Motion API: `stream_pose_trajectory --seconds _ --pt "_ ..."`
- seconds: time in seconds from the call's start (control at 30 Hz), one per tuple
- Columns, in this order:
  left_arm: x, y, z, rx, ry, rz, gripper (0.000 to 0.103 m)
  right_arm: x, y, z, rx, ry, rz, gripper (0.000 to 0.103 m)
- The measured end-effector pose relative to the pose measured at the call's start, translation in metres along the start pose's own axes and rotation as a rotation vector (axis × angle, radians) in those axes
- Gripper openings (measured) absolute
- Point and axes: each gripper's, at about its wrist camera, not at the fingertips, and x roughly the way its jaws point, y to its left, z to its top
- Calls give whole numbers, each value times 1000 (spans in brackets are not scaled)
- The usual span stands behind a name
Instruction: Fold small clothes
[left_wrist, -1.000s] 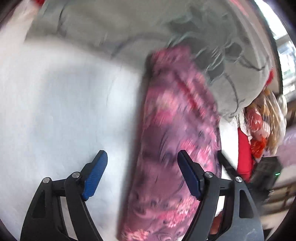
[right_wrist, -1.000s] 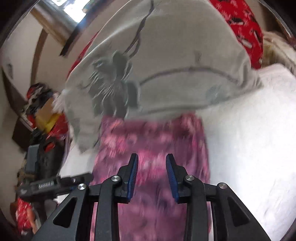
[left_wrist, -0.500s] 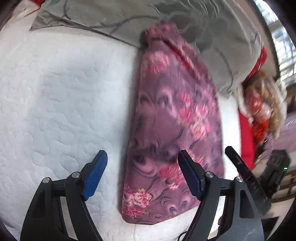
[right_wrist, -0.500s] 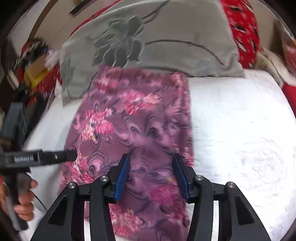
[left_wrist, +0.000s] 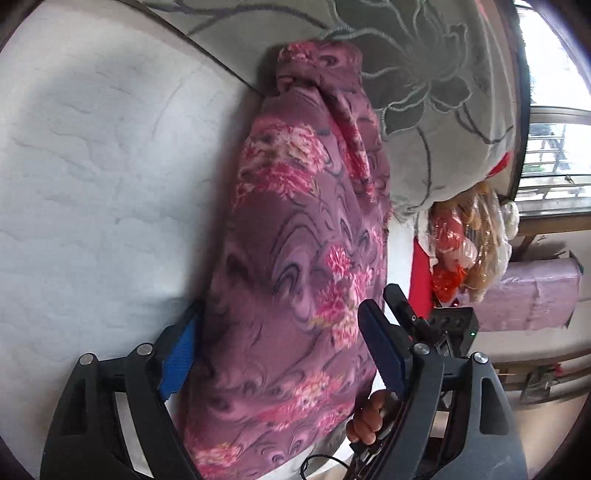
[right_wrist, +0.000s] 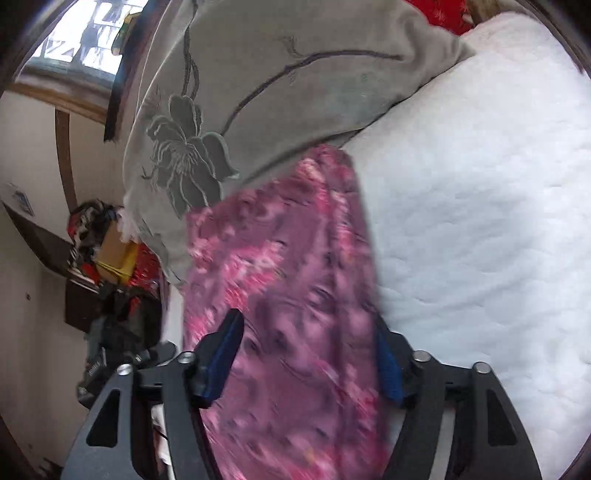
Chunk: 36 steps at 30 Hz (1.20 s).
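While the purple floral garment (left_wrist: 295, 266) lies as a long strip down the frame's middle on the white bed (left_wrist: 92, 166), both grippers, left (left_wrist: 280, 362) and right (right_wrist: 306, 354), straddle its near end, jaws opening, gripping nothing. Next, probably pinch that end to fold it toward the grey pillow (right_wrist: 295, 81).

purple floral garment (right_wrist: 288, 302) blurred — its near end cut off.
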Motion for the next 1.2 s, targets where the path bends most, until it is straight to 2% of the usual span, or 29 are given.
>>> stream_pose_trajectory --seconds 0.1,0.17,0.23,0.27,0.33,0.4,0.63,0.87,1.03,1.2 --pt "-3 0 -2 -8 1 -11 81 4 10 0 -23 13 -35 68" --pt "1 -4 -3 -5 0 -9 73 -1 12 -3 -58 34 -48 55" --pt "9 -10 -3 9 5 12 55 -8 6 -6 -48 28 -56 29" --pt "9 -10 -4 11 5 12 51 -12 3 -7 -34 18 -47 27" --pt "8 -11 -5 5 3 8 35 -20 4 -10 -28 -5 -46 25" --pt "4 -14 -6 9 1 -6 27 -25 11 -13 -40 -23 -60 25" --pt "-18 -30 -17 63 -39 20 26 -44 39 -21 -62 -66 -71 23" --pt "-60 -28 -35 99 -83 33 27 -60 74 -41 -124 -86 -58 23" --pt "-98 -11 -53 90 -121 43 26 -59 99 -64 -136 -71 -17 23" --pt "-127 19 -72 59 -141 76 27 -44 119 -97 -136 -17 21 23"
